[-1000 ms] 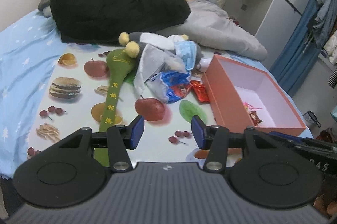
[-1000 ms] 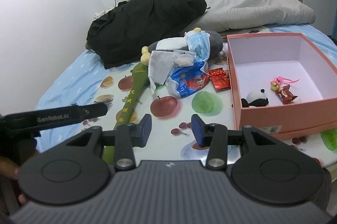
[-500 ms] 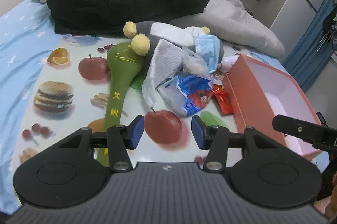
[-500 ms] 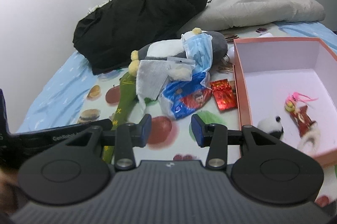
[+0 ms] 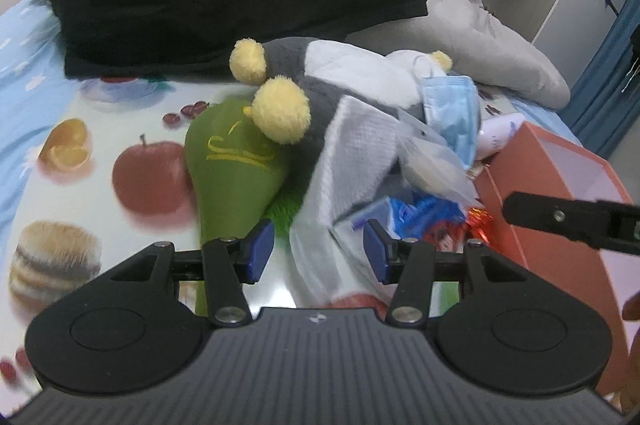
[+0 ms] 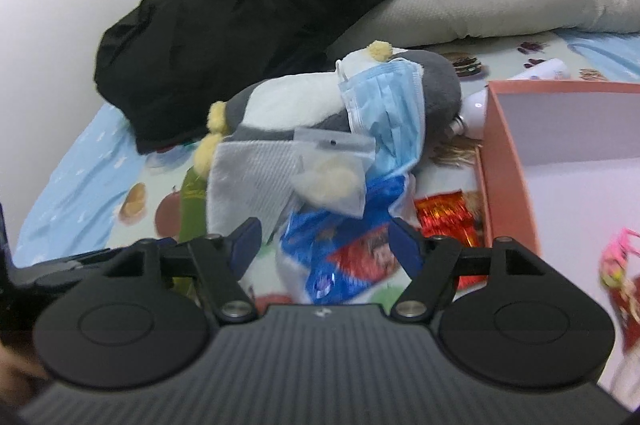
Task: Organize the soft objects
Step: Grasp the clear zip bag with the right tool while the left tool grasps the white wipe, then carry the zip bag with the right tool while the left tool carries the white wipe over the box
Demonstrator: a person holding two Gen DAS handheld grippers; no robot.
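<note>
Lying crumpled, white towel [image 5: 352, 161] drapes grey plush penguin [image 5: 320, 81]

Left gripper [image 5: 318, 251]: matte black body, ribbed grey-black centre panel, small white mark at top edge. Two round black discs with raised inner circles. Black link arms, silver screws at pivots. Fingers [image 5: 259, 249] tipped with blue pads.
Right gripper [image 6: 325, 243]: same build, black ribbed housing, twin discs, silver screws, blue-padded fingers [image 6: 405, 239].
</note>
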